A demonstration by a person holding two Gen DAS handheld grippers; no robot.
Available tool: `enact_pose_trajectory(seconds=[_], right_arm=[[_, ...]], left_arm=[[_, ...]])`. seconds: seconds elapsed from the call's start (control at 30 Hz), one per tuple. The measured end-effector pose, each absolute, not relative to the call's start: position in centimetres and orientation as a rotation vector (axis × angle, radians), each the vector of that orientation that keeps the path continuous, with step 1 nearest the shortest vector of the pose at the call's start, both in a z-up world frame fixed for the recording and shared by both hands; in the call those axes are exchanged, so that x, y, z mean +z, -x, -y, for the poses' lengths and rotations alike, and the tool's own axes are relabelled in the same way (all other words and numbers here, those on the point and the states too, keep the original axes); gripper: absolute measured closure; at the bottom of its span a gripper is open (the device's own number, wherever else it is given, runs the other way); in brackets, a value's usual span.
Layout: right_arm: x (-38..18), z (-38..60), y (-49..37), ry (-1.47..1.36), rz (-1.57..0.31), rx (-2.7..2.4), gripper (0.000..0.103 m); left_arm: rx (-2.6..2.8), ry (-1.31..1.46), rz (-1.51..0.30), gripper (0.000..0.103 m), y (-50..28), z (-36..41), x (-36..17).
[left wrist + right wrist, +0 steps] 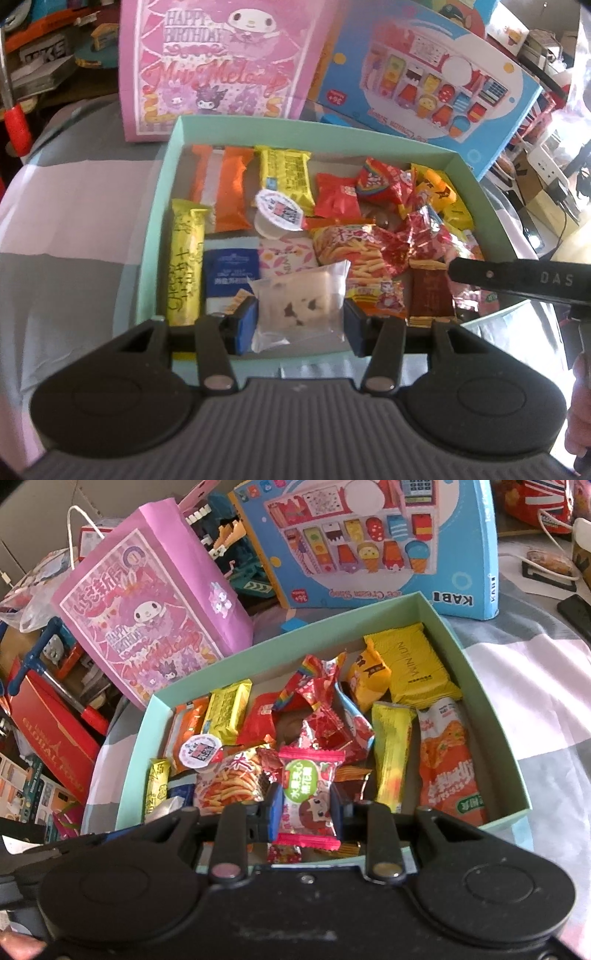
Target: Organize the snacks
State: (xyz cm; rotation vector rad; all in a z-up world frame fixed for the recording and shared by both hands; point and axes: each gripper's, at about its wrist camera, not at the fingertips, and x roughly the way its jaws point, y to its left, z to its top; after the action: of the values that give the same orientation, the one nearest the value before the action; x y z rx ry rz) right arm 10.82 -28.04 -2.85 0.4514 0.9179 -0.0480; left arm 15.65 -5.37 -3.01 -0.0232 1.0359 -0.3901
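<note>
A mint-green shallow box [162, 206] [476, 653] holds several wrapped snacks. My left gripper [300, 321] is shut on a clear packet with a pale nougat square [295, 306], held over the box's near edge. My right gripper [304, 806] is shut on a pink-edged packet with a green label [308, 794], held over the box's near side. In the left wrist view the right gripper's black finger [517, 278] reaches in from the right above the snacks. A jelly cup [277, 216] [201, 751] lies in the box among yellow, orange and red packets.
A pink My Melody gift bag [218, 62] [147, 627] and a blue ice cream shop toy box [436, 88] [369, 542] stand right behind the green box. A checked cloth [74, 206] covers the table. Cluttered boxes lie at the left [48, 731], cables at the right.
</note>
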Motion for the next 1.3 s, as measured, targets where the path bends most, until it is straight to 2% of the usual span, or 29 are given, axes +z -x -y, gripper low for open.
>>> enact_pose_trajectory(seconds=[0.07,0.1,0.13,0.17,0.2,0.23,0.27,0.3,0.37,1.03,1.3], right_arm=[[-2.8,27.9,-11.0,-0.447,-0.918,-0.041,0.073],[-2.8,27.9,-11.1,-0.445,-0.914,-0.041,0.073],[-2.7,27.9,-11.1,-0.446,-0.912,-0.041,0.064],[-2.7,28.0,-11.1,-0.445,-0.908,-0.043,0.045],[-2.5,28.0,-11.0,-0.444,-0.9,-0.053,0.033],[-2.3,28.1,-10.8,-0.44,-0.888,-0.061,0.015],[-2.1,28.2,-10.6,-0.432,-0.875,-0.069,0.009],[-1.9,28.1,-10.5,-0.424,-0.871,-0.074,0.008],[-1.7,28.3,-10.4,-0.43,-0.871,-0.078,0.0],[4.2,26.6,-5.0,-0.349,-0.787,-0.064,0.0],[5.1,26.2,-1.9,-0.279,-0.777,-0.098,0.0]], left_arm=[[-0.397,0.015,-1.04,0.052,-15.6,5.8,-3.2],[-0.399,0.009,-1.042,0.047,-15.6,6.0,-3.3],[-0.394,-0.001,-1.041,0.042,-15.5,6.2,-3.3],[-0.387,-0.01,-1.037,0.028,-15.4,6.3,-3.3],[-0.37,-0.023,-1.028,0.012,-15.3,6.4,-3.2],[-0.354,-0.033,-1.016,0.006,-15.2,6.5,-3.1],[-0.339,-0.041,-1.004,0.0,-15.1,6.4,-2.9],[-0.328,-0.046,-0.995,0.0,-15.0,6.4,-2.7],[-0.326,-0.046,-0.994,0.0,-15.0,6.3,-2.3],[-0.347,-0.043,-0.841,0.0,-9.4,5.0,4.2],[-0.329,-0.078,-0.816,0.0,-6.5,3.6,4.5]])
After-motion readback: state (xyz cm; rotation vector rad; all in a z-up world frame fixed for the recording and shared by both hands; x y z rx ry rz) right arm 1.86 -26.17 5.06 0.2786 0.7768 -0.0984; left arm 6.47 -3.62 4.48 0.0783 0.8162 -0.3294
